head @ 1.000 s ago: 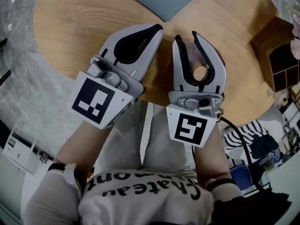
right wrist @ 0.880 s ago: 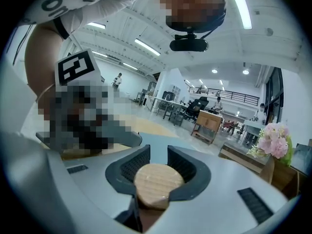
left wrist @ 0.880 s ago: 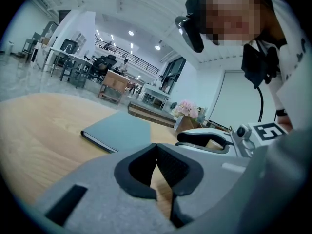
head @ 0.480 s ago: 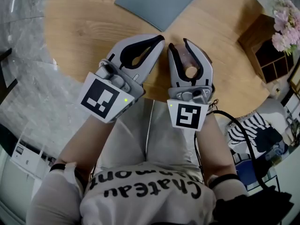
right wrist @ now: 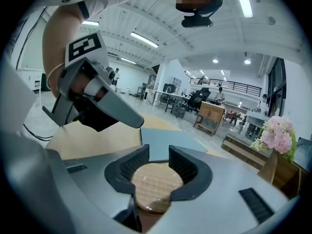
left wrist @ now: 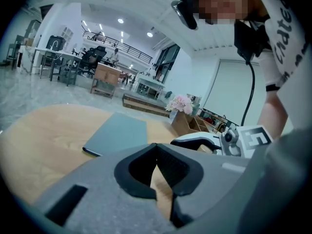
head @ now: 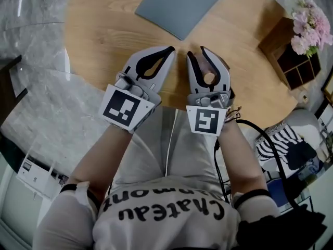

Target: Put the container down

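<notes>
Our right tongs (head: 197,52) hold the container (head: 209,77) at the 6 o'clock edge of the desk (head: 104,30). The pads touch both its sides, though they have just been easing apart, which we read as loosening to set it down. At its 9 o'clock the left tongs (head: 169,49) sit pressed together and empty, out of the way.

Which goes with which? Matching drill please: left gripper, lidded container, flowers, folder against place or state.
1 left gripper
2 wooden-lidded container
3 pink flowers
4 grey-blue folder

A flat on the table
B by the wooden shelf box
C in the right gripper, between its jaws
D shut, empty

Pairs: 1-D, 2-C, 3-B, 4-A.
The right gripper's jaws have just been opening, with the wooden-lidded container between them.
</notes>
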{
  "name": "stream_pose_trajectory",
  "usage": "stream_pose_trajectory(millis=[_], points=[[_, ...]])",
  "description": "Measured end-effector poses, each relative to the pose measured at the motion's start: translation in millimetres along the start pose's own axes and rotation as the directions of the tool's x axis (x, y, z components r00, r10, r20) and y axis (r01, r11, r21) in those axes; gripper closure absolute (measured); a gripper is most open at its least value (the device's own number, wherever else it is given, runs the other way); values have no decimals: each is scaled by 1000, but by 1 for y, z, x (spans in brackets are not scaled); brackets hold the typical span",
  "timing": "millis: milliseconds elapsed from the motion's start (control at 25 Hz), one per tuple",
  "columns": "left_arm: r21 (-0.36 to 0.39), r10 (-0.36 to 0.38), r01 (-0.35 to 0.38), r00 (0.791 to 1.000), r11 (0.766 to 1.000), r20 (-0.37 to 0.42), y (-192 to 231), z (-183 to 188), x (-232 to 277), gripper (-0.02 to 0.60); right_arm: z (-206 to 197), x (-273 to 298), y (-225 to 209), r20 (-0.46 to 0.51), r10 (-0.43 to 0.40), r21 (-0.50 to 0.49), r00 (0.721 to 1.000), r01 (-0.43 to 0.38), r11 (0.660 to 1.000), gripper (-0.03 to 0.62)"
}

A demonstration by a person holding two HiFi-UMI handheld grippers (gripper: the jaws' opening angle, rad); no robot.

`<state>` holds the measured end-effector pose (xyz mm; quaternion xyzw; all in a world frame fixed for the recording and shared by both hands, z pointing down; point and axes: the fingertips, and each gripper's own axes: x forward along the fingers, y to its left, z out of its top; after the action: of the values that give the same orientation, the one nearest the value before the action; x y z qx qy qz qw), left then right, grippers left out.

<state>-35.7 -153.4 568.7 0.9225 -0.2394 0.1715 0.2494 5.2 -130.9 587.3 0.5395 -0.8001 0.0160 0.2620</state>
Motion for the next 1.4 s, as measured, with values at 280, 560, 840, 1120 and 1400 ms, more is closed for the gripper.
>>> stream_pose_trajectory(millis=[280, 560, 840, 1120, 1400], points=[[18, -1, 0, 998, 1000, 55, -14, 6, -3, 568, 3, -5, 6, 50, 7, -18, 999, -6, 1000, 502], [29, 24, -25, 999, 999, 25, -27, -1, -2, 568, 1, -10, 6, 55, 48, -47, 997, -45, 998, 491], [61, 12, -18, 994, 998, 108, -39, 17, -5, 568, -5, -17, 4, 17, 45, 14, 999, -45, 999, 413], [81, 54, -58, 998, 995, 42, -44, 20, -17, 568, -8, -33, 14, -47, 96, 65, 994, -92, 994, 411], [97, 63, -60, 998, 993, -29, -56, 30, -29, 568, 1, -47, 4, -150, 87, 320, 985, -35, 947, 411]])
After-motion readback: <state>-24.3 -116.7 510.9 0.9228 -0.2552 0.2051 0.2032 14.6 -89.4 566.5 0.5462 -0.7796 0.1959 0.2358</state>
